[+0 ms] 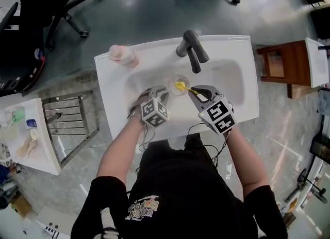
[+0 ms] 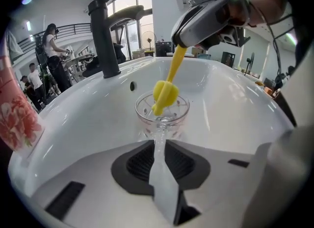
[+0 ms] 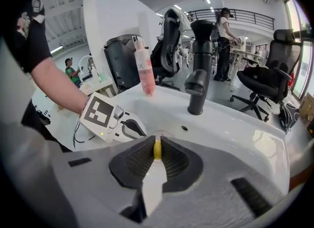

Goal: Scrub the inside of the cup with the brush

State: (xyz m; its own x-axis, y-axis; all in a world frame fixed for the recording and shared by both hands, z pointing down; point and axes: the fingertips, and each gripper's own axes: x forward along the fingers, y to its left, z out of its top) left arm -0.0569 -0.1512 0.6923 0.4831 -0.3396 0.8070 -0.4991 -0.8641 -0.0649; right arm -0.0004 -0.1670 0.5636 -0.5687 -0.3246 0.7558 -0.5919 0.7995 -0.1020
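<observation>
A clear, round cup (image 2: pixel 162 113) stands in the bowl of a glossy white sink (image 1: pixel 242 78), directly in front of the matte black faucet (image 1: pixel 192 50). The soft yellow head of a brush (image 2: pixel 165 94) is dipped into the cup's mouth. The left gripper (image 1: pixel 164 91) reaches in from the person's side of the faucet, to its left, with its grey jaws drawn narrow and pinching the cup's near wall. The right gripper (image 1: pixel 199 92), in front of the faucet and to its right, is clamped on the brush's slim yellow handle, which slants down into the cup. A pale pink bottle (image 1: pixel 122 54) with a floral print stands on the sink's flat rim, well to the left of the faucet. Both grippers carry cubes with black-and-white square markers.
</observation>
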